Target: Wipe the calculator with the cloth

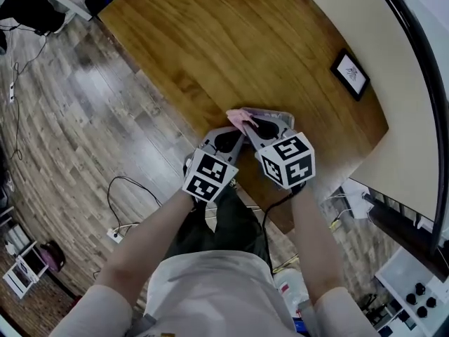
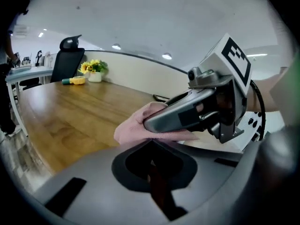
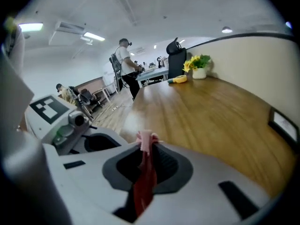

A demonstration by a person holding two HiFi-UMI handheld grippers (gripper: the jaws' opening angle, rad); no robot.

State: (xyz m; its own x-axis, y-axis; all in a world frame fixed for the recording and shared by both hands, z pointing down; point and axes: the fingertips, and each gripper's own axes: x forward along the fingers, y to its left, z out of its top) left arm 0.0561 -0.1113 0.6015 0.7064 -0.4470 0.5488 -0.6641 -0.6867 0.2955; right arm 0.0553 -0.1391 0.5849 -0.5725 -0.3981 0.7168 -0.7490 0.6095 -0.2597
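Lower centre: left gripper (image 2: 151, 150), jaws closed together. Centre right: right gripper (image 2: 149, 123), marker cube uppermost, with a pink cloth (image 2: 132, 127) bunched at its tip. Left: wooden table (image 2: 61, 121). Upper left: yellow flowers (image 2: 92, 67) beside a black chair (image 2: 68, 60).

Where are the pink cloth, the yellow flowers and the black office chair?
pink cloth (image 3: 146, 139): right gripper view, on the pale fold sticking up.
yellow flowers (image 2: 92, 66): left gripper view, on the blooms.
black office chair (image 2: 68, 64): left gripper view, on the backrest.
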